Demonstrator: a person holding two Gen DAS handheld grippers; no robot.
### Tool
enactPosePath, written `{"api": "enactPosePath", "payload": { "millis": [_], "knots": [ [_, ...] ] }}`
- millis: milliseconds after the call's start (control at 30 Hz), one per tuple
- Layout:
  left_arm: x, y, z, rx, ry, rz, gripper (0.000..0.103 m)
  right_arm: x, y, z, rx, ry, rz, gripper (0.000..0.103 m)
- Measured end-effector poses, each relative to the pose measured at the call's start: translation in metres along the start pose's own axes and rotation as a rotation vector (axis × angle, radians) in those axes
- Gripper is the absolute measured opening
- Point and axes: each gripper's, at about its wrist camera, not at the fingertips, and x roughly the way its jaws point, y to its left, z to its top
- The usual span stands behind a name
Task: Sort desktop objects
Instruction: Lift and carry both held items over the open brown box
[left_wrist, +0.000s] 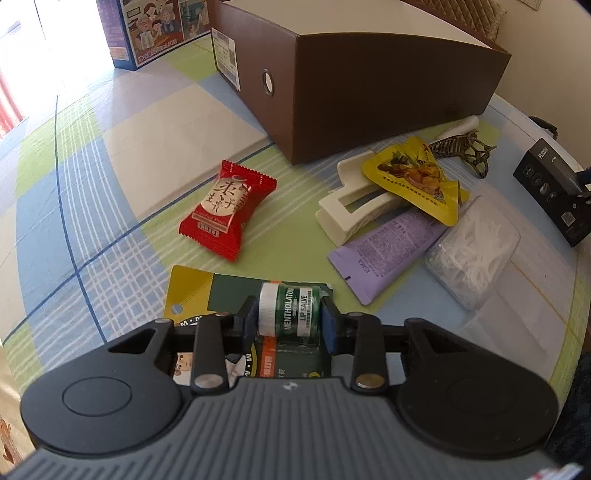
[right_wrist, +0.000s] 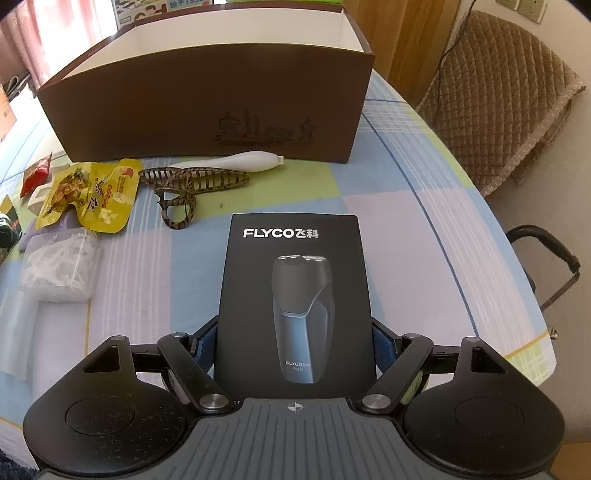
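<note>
At the bottom centre of the left wrist view, the left gripper (left_wrist: 290, 319) is clamped on a green lip salve pack (left_wrist: 291, 314) lying on the checked desk (left_wrist: 110, 192). At the bottom centre of the right wrist view, the right gripper (right_wrist: 293, 347) grips a black shaver box (right_wrist: 293, 295). Beyond both, in the upper frame, stands an open brown box (right_wrist: 207, 110).

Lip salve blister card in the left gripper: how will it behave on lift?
Left gripper clamps the lip salve by its round jar, so the grip may slip or twist on the curved blister. The thin backing card juts out unsupported and will likely droop or flap. It probably weighs little, so inertia matters little.
</note>
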Motion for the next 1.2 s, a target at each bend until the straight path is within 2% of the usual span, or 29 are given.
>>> {"api": "enactPosePath", "payload": {
  "millis": [167, 300, 433, 567, 700, 867, 1000, 1200],
  "knots": [
    [-0.01, -0.004, -0.008, -0.075, 0.012, 0.01, 0.03, 0.0, -0.001, 0.006, -0.028, 0.024, 0.013, 0.076],
    [-0.029, -0.007, -0.013, -0.141, -0.003, 0.029, 0.03, -0.012, -0.006, 0.01, -0.032, 0.009, 0.053, 0.076],
    [-0.055, -0.012, -0.007, -0.183, -0.043, 0.042, 0.03, -0.029, -0.016, 0.018, -0.021, -0.018, 0.109, 0.076],
    [-0.079, -0.022, 0.011, -0.182, -0.111, 0.055, 0.03, -0.051, -0.028, 0.031, 0.001, -0.039, 0.165, 0.076],
    [-0.1, -0.034, 0.041, -0.158, -0.191, 0.033, 0.03, -0.077, -0.038, 0.05, 0.009, -0.104, 0.209, 0.076],
    [-0.109, -0.049, 0.092, -0.099, -0.268, -0.004, 0.03, -0.09, -0.046, 0.091, 0.019, -0.189, 0.237, 0.076],
    [-0.105, -0.063, 0.138, -0.045, -0.326, 0.003, 0.03, -0.087, -0.042, 0.129, -0.022, -0.25, 0.237, 0.076],
    [-0.077, -0.072, 0.204, -0.048, -0.344, 0.014, 0.03, -0.061, -0.036, 0.187, -0.068, -0.294, 0.201, 0.076]
  ]
}}
